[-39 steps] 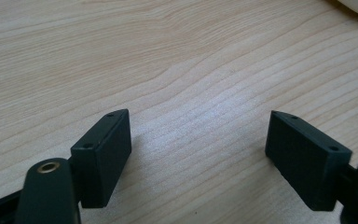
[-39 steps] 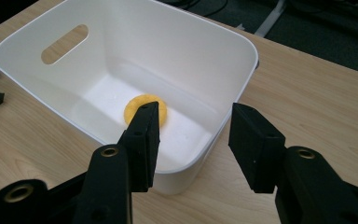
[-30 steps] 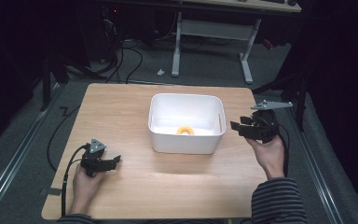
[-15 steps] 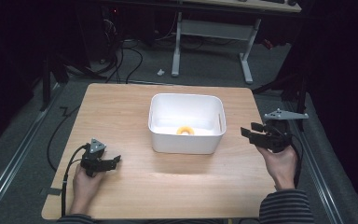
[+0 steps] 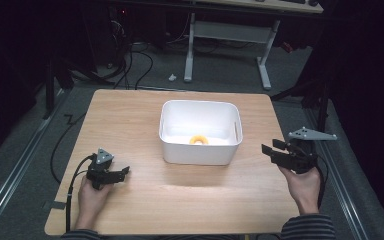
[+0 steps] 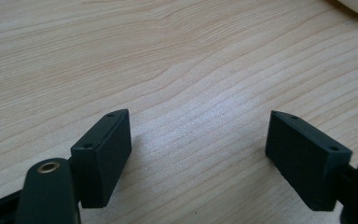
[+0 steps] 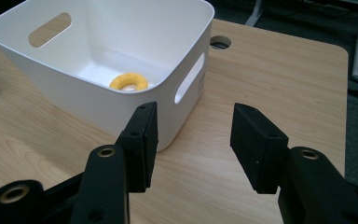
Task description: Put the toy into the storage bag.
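A white plastic bin (image 5: 200, 150) with handle slots stands mid-table, and a yellow ring (image 5: 198, 140) lies on its floor. The right gripper view looks into the bin (image 7: 98, 93) at the ring (image 7: 128, 81). My right gripper (image 5: 269, 151) hovers beside the bin's right wall near the table's right edge, jaws open with nothing between them (image 7: 193, 140). My left gripper (image 5: 122, 172) rests low at the front left, pointing toward the bin, open over bare wood (image 6: 198, 140).
The wooden table (image 5: 130, 115) has a round cable hole (image 7: 220, 43) behind the bin. Cables and a desk frame (image 5: 225, 35) stand on the dark floor beyond the far edge. Rails run along the floor on both sides.
My right gripper has drawn back from the bin's right rim toward the table's right edge and sunk a little. The left gripper has stayed put.
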Demonstrator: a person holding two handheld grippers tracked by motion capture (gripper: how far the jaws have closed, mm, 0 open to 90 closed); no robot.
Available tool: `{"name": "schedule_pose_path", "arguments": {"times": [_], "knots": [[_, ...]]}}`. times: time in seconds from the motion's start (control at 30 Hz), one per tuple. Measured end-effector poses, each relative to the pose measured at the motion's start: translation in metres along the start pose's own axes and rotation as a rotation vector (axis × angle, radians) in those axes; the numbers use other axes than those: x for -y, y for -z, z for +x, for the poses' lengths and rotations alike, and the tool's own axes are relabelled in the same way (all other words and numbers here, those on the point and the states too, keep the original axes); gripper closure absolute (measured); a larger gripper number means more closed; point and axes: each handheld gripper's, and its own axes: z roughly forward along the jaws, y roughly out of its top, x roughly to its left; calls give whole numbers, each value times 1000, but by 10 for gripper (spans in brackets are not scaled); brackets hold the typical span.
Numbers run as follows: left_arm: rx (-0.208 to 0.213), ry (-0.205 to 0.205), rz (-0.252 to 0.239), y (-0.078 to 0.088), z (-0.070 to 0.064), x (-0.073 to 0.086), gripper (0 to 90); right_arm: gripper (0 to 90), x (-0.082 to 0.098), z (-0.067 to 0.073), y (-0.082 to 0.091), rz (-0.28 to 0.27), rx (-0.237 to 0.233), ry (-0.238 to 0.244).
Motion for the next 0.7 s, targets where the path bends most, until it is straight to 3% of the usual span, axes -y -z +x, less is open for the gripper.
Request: {"name": "schedule_pose_path", "arguments": {"times": [0.7], "knots": [[0, -1, 2, 0, 0, 0, 227, 519, 39, -3, -12, -6, -20, -55]]}}
